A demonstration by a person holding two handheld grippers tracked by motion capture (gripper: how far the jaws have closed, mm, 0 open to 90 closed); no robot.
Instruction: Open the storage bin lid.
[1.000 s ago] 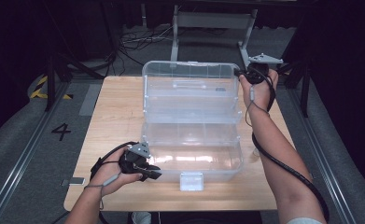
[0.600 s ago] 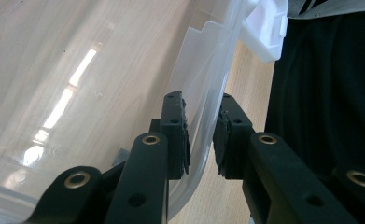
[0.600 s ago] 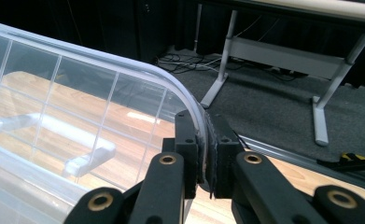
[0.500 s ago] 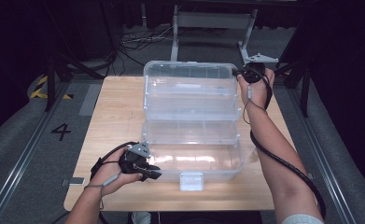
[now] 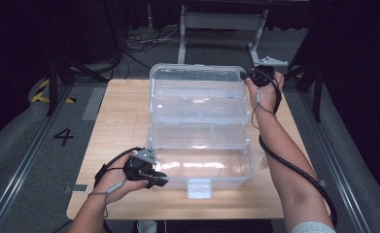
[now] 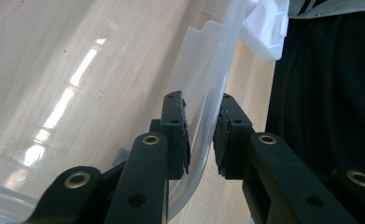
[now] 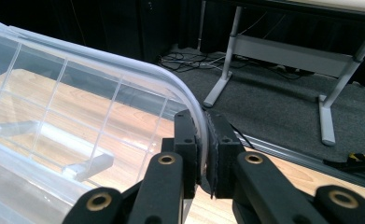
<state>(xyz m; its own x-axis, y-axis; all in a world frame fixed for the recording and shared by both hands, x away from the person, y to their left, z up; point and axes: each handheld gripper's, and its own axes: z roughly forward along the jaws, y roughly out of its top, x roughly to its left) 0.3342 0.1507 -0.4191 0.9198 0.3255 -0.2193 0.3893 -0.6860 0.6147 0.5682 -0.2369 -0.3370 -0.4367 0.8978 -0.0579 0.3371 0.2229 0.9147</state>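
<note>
A clear plastic storage box stands open on the wooden table [image 5: 119, 116]. Its lid [image 5: 197, 92] is tipped up at the back, a tray tier [image 5: 197, 136] sits in the middle, and the deep base [image 5: 202, 167] with a white latch [image 5: 199, 188] is nearest me. My left gripper [image 5: 158, 180] sits at the base's near left corner. Its jaws straddle the base wall [image 6: 203, 116] with the pads closed on it. My right gripper [image 5: 246, 76] is at the lid's far right corner, shut on the lid's rim [image 7: 189, 105].
Bare table lies left of the box and along the near edge. Behind the table stand a grey metal frame [image 5: 221, 22] and loose cables [image 5: 139, 41] on dark floor. A painted 4 [image 5: 63, 137] and a floor rail lie to the left.
</note>
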